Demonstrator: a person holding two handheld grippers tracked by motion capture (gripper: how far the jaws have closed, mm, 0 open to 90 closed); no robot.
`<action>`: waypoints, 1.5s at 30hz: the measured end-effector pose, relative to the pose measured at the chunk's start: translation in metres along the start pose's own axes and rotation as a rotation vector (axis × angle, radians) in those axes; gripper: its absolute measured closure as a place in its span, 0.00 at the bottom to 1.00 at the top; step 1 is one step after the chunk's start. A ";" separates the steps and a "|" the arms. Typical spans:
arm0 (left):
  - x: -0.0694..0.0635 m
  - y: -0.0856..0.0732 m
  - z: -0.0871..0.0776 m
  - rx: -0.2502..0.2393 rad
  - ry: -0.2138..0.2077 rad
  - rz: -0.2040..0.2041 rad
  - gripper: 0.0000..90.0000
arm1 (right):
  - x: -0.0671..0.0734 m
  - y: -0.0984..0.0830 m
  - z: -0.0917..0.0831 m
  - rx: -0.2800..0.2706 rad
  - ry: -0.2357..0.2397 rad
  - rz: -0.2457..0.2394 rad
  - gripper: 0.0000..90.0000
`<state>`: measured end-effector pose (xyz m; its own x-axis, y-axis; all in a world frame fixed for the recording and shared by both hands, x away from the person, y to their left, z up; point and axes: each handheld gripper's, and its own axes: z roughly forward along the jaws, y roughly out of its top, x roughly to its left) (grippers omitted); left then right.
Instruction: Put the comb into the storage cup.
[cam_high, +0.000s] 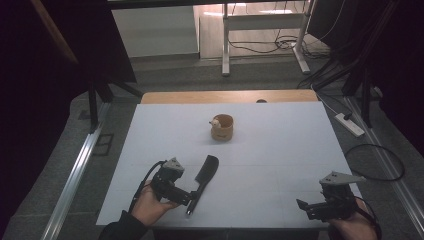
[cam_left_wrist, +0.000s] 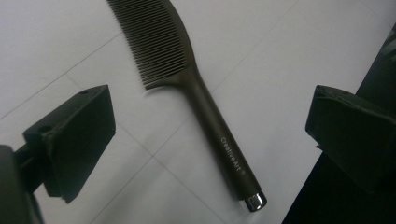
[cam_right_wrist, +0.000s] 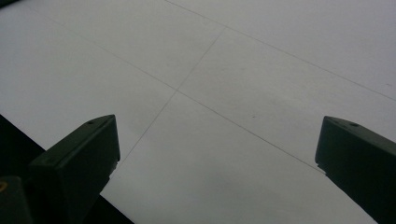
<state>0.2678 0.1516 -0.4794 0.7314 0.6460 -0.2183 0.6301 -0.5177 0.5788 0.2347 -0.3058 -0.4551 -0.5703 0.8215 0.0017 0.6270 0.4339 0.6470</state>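
A lab or test room set up for recording.

A white table (cam_high: 280, 150) stands alone on grey carpet, flanked by metal rails (cam_high: 75, 175) on the floor and dark curtains (cam_high: 50, 75) at both sides. Cables (cam_high: 280, 46) and a power strip (cam_high: 350, 125) lie loose on the floor, and the bare legs of a desk frame (cam_high: 226, 45) stand behind against a plain wall.
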 end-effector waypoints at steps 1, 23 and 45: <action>-0.001 0.001 0.002 0.003 -0.004 0.004 0.04 | 0.000 0.000 0.000 0.000 0.001 -0.001 0.00; -0.008 0.019 0.017 0.045 -0.077 0.058 0.99 | 0.001 0.000 0.001 0.007 0.000 -0.010 0.00; -0.022 0.010 0.051 0.157 -0.022 0.124 0.99 | 0.002 0.001 0.002 0.016 0.001 -0.019 0.00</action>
<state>0.2714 0.1036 -0.5087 0.8105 0.5602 -0.1712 0.5664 -0.6750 0.4729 0.2350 -0.3034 -0.4560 -0.5822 0.8130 -0.0097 0.6248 0.4550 0.6345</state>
